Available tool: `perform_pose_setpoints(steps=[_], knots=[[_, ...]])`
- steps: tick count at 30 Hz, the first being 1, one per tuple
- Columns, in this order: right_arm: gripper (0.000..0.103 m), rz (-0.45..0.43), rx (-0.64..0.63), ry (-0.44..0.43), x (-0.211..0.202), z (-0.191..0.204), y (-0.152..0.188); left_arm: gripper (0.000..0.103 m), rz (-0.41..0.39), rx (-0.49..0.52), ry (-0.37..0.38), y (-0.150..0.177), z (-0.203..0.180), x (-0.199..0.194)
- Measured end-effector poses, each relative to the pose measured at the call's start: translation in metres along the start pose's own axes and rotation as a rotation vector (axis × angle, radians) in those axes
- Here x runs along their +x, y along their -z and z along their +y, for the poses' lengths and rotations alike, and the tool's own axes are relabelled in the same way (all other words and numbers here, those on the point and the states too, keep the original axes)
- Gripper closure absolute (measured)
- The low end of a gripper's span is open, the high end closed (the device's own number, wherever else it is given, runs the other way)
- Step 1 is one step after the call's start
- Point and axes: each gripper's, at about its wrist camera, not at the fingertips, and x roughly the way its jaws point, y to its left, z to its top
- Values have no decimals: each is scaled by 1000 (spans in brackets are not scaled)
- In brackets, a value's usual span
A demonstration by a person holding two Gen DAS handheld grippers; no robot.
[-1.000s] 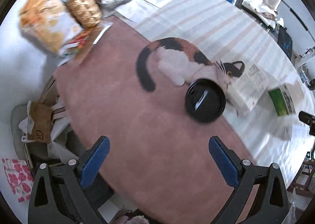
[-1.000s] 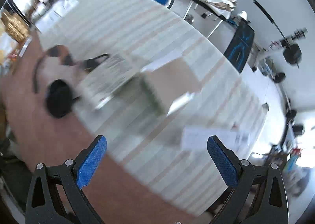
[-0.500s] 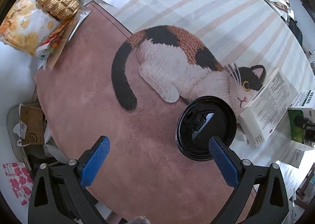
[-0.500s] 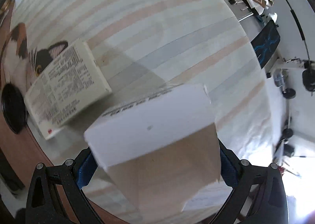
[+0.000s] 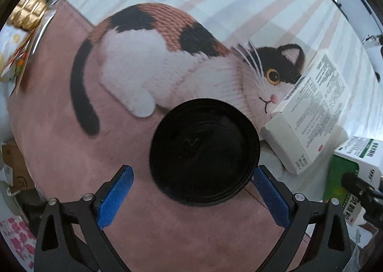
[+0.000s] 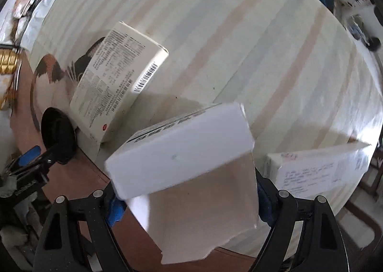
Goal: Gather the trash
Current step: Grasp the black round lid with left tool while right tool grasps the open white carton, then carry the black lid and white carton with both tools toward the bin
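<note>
Now both tongs bear down: the left gripper [image 5: 191, 197] gapes around the black lid [image 5: 204, 152] on the cat mat [image 5: 59, 142] while the right gripper [image 6: 186, 202], jaws just closing, straddles the box [image 6: 179, 152], whose open flap [image 6: 203, 214] could buckle and slip free.

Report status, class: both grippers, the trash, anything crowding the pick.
Left gripper open, straddling round black plastic lid. Right gripper closing around opened white cardboard box. Printed white carton crowds lid.
</note>
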Motion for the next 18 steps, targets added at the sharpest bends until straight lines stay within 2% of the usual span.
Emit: perform_pose_setpoints(steps=[7,9,12,14,16,18], knots=[[15,-17,-7,20,-1,3,6,3,-2,35,-24,-9,-17,7],[16,-19,-13,24,-5,13,12,18,-18,42,-16,-8,-21,3],[16,-28,-23,32,-1,31,15,47,-31,53,18,-10,-27,-2],[17,-30,-24,22,-2,32,20,75,-41,59,25,-5,-29,-6],[17,-37,-31,20,-5,36,23,90,-53,62,51,2,-27,-11],[18,-39,-35,14,-6,40,29,95,-75,63,59,7,-26,-19]])
